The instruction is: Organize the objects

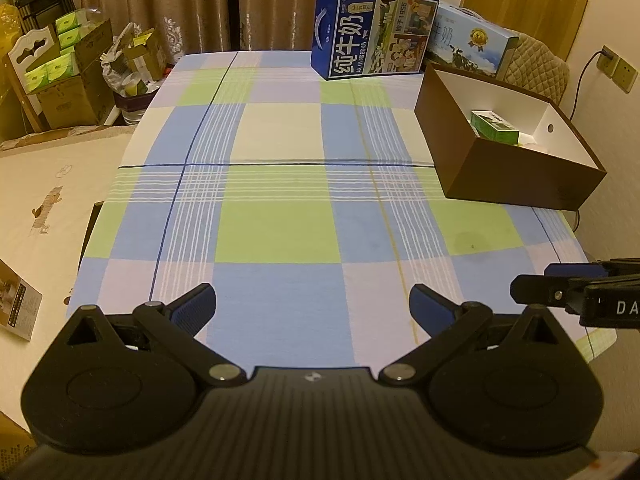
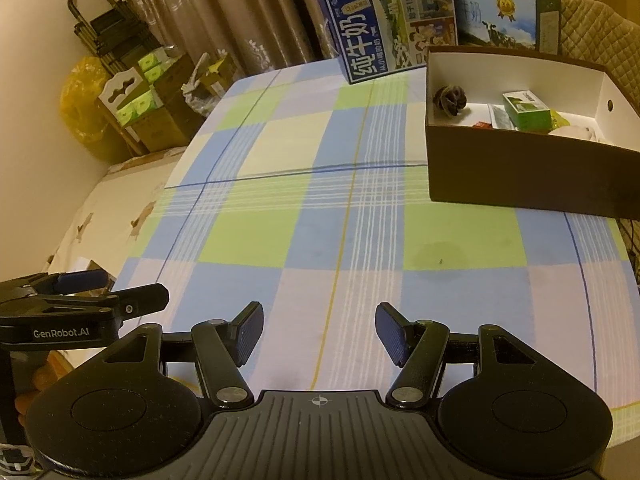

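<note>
Box [image 2: 520,176] wall hides items beside green carton [image 2: 526,110].

Ahead of both grippers spreads a checked tablecloth [image 1: 280,184] in pale blue, lime green, cream and lilac, crossed by thin white and dark blue stripes. Far right of the left gripper [image 1: 312,308], whose finger pads are blue on black arms, sits a brown box [image 2: 520,176] with a white inside. Beyond it stands a deep blue milk carton [image 1: 368,36] with white lettering.
</note>
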Demonstrator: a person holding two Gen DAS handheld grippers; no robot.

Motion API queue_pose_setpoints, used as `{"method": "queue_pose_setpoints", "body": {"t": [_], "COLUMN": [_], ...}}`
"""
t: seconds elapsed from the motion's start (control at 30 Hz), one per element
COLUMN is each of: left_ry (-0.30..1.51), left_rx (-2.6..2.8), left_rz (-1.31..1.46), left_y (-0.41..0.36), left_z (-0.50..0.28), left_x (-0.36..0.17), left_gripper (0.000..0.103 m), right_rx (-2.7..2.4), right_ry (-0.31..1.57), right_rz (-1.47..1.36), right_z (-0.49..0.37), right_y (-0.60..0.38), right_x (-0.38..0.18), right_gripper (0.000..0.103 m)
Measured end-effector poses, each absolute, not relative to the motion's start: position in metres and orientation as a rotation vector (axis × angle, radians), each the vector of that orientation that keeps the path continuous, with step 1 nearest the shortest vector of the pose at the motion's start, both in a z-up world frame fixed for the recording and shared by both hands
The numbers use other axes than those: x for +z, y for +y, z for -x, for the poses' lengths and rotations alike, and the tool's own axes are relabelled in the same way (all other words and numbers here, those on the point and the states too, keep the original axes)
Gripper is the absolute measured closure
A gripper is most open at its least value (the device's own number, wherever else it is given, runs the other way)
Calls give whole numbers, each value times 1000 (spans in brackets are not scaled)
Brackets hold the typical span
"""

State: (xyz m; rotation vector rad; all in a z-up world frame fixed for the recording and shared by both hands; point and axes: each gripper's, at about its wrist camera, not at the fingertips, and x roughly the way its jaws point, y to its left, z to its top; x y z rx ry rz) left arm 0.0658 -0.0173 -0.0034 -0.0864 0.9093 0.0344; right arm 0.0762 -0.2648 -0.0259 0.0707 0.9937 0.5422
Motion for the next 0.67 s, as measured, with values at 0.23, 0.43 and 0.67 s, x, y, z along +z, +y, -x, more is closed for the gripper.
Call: {"method": "queue_pose_setpoints", "body": {"t": [0.23,0.43,0.67], "left_ry": [909,908,905], "left_rx": [39,41,38], "left_rz": [86,85,79], "left_y": [-20,-21,-23], "left_z": [-65,-64,-62], "left_x": [-3,-2,-1], "left_gripper": [1,1,1], "right_rx": [550,553,552], "right_ry": [999,999,998], "right_rz": [-67,-68,-74], "right_z": [-76,-76,-76], "right_y": [-264,-265,-269], "right_x": [-27,-27,-28], "right_gripper": [44,43,43]}}
